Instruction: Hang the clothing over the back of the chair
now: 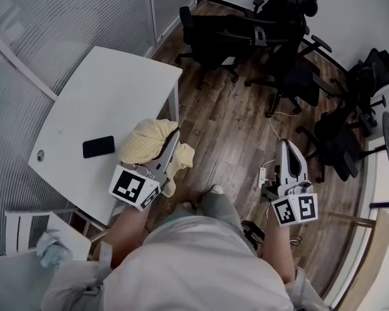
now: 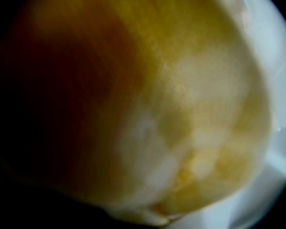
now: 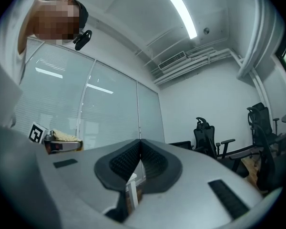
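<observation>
Table [image 1: 97, 89] at far left of the head view, white, with a black phone [image 1: 98, 146] lying flat on it. Just right of the phone, the yellow clothing [image 1: 142, 141] is bunched at the table's near edge, with part of it hanging off toward the wood floor [image 1: 233, 141].

Your left gripper [image 1: 172, 138] points up into that bundle, its tips buried in the fabric. The left gripper view is filled with blurred yellow cloth [image 2: 181, 104] right against the lens, with a sliver of white table at the right edge. Neither view shows the jaws, so I can't tell whether they're clamped or apart.

Your right gripper [image 1: 288, 149] is well apart from the clothing, held out over the floor. In the right gripper view its jaws [image 3: 140, 144] meet at the tips with nothing between them.

Black office chairs [image 1: 272, 37] are clustered at the top right, well away from the table and the clothing. Nothing hangs on them.
</observation>
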A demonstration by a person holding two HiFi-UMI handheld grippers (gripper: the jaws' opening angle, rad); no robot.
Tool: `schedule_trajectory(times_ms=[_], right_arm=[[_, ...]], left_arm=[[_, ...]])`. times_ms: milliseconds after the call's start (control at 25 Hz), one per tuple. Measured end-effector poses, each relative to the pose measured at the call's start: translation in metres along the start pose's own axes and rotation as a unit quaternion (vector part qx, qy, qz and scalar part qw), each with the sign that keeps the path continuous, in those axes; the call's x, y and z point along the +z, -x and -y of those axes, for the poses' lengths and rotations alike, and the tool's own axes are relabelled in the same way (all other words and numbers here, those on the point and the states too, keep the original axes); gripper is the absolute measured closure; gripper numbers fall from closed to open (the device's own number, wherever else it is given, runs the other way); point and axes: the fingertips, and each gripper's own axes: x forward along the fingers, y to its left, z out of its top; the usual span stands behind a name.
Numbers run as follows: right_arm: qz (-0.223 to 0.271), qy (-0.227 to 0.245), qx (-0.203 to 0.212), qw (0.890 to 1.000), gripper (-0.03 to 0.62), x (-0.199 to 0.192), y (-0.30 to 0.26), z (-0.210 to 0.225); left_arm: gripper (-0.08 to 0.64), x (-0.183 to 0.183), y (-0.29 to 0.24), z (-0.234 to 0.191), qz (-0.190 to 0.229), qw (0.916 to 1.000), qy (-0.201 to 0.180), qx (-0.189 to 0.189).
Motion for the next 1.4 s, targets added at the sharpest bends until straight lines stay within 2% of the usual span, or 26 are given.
schedule_trajectory(times_ms=[280, 680, 1160, 1400], right_arm=[[-0.008, -0.013, 0.000, 1.000, 0.571, -0.010, -0.008, 0.016], [-0.021, -0.024, 0.026, 0.999, 0.571, -0.029, -0.058, 0.045], [-0.001, -0.045, 0.042, 0.998, 0.571, -0.013, -0.129, 0.107], [0.012, -0.056, 0.059, 0.997, 0.571, -0.006, -0.158, 0.133]], left_arm=[[0.523, -0.012, -0.011, -0.002, -0.011, 0.9998, 0.013, 0.005], [0.523, -0.015, -0.052, -0.020, -0.019, 0.9996, 0.013, 0.015], [0.523, 0.002, -0.125, -0.043, -0.004, 0.9990, 0.005, 0.044], [0.523, 0.004, -0.162, -0.039, -0.003, 0.9988, 0.012, 0.046]])
